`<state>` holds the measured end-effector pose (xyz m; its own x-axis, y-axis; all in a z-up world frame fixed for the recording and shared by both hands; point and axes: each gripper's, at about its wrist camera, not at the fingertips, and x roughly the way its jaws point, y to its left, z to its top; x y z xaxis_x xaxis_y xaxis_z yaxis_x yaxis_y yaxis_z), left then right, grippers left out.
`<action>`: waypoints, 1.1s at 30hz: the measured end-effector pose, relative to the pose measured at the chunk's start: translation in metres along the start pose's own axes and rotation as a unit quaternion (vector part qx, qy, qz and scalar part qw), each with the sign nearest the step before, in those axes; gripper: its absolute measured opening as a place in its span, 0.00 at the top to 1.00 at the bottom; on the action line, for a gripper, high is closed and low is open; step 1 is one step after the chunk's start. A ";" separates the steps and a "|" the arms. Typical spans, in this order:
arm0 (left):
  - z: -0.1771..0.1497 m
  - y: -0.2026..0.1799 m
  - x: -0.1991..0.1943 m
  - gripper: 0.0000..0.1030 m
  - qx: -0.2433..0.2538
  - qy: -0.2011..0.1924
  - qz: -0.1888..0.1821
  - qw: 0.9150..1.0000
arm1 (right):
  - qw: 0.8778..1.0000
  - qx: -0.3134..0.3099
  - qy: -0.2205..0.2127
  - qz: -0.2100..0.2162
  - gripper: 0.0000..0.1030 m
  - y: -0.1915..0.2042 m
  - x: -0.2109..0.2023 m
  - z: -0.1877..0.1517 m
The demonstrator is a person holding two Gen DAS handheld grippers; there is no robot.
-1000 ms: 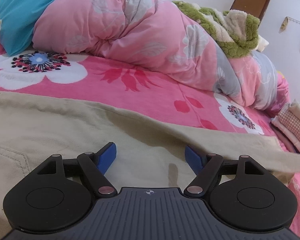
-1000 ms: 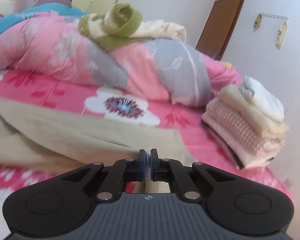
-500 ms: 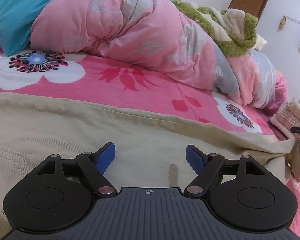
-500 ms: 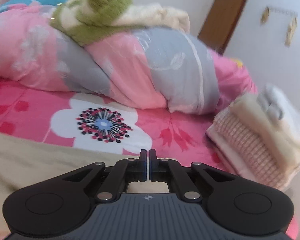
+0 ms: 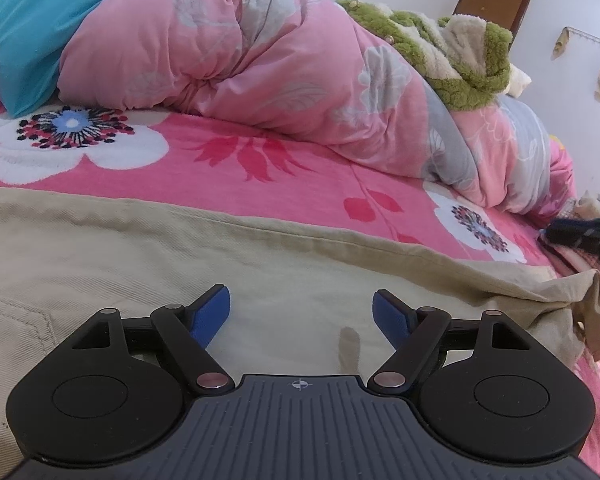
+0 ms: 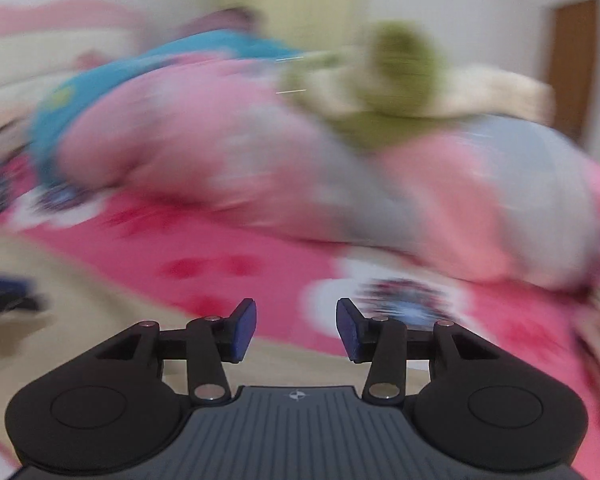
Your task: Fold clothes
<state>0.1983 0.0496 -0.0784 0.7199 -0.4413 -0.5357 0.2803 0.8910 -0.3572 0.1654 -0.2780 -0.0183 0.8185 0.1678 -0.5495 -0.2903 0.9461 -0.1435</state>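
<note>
The trousers [image 5: 180, 264] lie spread on the bed [image 5: 300, 176] under my left gripper [image 5: 301, 312]. Behind them the quilt [image 5: 260, 72] is heaped, a fleece garment [image 5: 460, 56] on top, a pillow [image 5: 28, 24] at its left.

Open ground: the flat pink flowered bedsheet [image 5: 228, 184] lies bare beyond the far edge of the spread beige twill garment [image 5: 148, 264].
Far barrier: a bulky pink and grey quilt [image 5: 260, 72] heaped along the back, topped by a green and cream fleece garment [image 5: 460, 68].
Right edge: the beige garment's bunched end [image 5: 588, 312].
Left corner: a blue pillow [image 5: 16, 32].
</note>
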 end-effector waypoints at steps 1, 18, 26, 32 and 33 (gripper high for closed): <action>0.000 0.000 0.000 0.23 0.000 0.000 0.000 1.000 | 1.000 -0.013 0.011 0.015 0.55 0.012 0.009 0.000; 0.001 0.001 0.000 0.23 -0.002 0.000 -0.003 1.000 | 0.988 -0.042 0.132 0.068 0.96 0.046 0.117 -0.004; 0.001 0.000 0.000 0.23 -0.004 0.000 -0.004 1.000 | 0.986 0.076 0.144 0.017 0.59 0.003 0.142 -0.007; 0.001 0.000 0.000 0.23 -0.005 0.001 -0.004 1.000 | 0.973 0.198 0.110 -0.038 0.60 -0.040 0.124 -0.009; 0.001 0.000 0.000 0.23 -0.006 0.001 -0.004 1.000 | 0.970 0.219 0.097 -0.035 0.60 -0.043 0.112 -0.007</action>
<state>0.1989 0.0500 -0.0777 0.7168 -0.4482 -0.5342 0.2786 0.8863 -0.3699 0.2659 -0.3020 -0.0796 0.7076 0.0845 -0.7015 0.0353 0.9874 0.1546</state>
